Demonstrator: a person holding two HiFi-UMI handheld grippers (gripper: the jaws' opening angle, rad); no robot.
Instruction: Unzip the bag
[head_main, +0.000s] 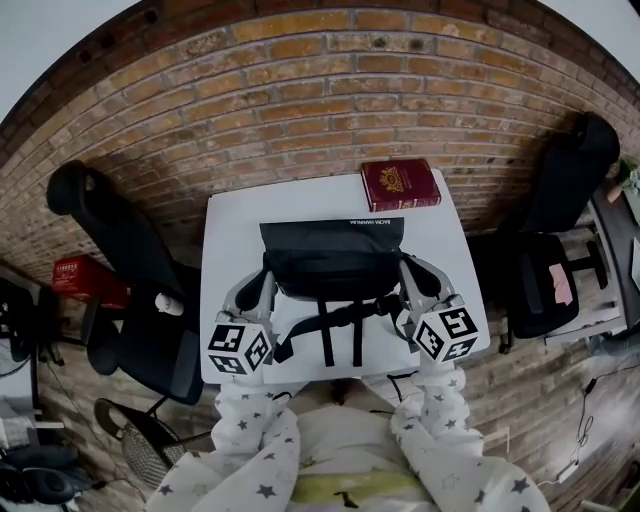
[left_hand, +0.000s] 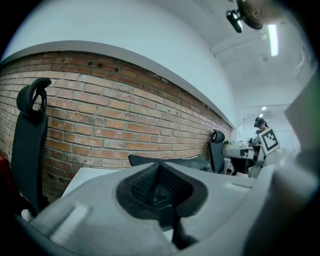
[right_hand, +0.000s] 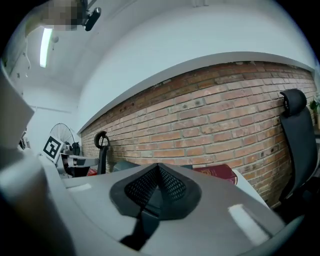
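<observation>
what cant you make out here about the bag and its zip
Zip on the black bag: head view, too small and dark to tell open from closed.
Bag front: both gripper views, hidden behind the shut jaws.
Whether the left gripper or right gripper touches the bag: head view, too small.
Print on the red book: too small.

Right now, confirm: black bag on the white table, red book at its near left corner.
Not quite: the black bag is on the white table, but the red book sits at its far right corner, per the head view.
</observation>
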